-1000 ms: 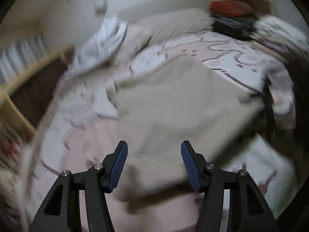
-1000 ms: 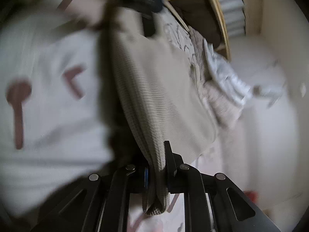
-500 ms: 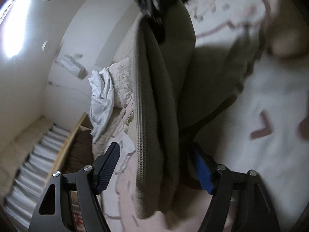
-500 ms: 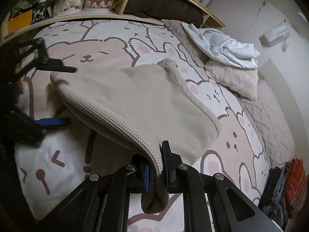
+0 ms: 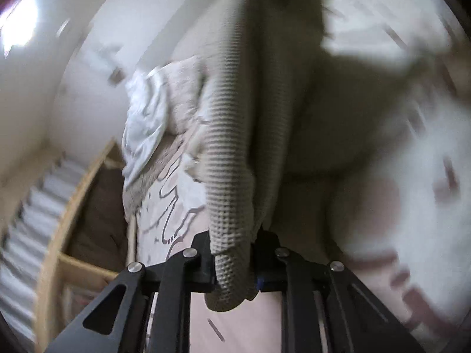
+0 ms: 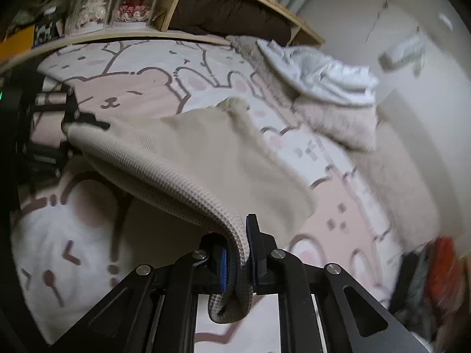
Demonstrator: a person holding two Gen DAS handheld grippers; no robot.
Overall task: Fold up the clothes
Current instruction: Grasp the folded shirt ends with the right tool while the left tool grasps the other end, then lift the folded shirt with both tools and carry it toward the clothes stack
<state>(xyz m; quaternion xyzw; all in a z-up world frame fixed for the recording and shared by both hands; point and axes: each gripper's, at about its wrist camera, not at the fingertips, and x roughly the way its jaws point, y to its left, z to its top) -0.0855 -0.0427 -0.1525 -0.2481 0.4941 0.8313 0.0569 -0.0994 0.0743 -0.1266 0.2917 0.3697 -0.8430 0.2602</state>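
Now clamped on the beige sweater (image 5: 232,158), our left gripper (image 5: 232,264) joins our right gripper (image 6: 238,253), stretching its folded edge lengthwise between us above the bedsheet (image 6: 141,88).

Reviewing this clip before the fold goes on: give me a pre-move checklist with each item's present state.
1. Left gripper shut on the beige waffle-knit garment: ok.
2. Right gripper shut on the same garment: ok.
3. Held edge taut between the grippers: not ok, it sags.
4. Whole garment lifted off the bedsheet: cannot tell, far part seems to rest on it.
5. White clothing near the pillow apart from the garment: ok.
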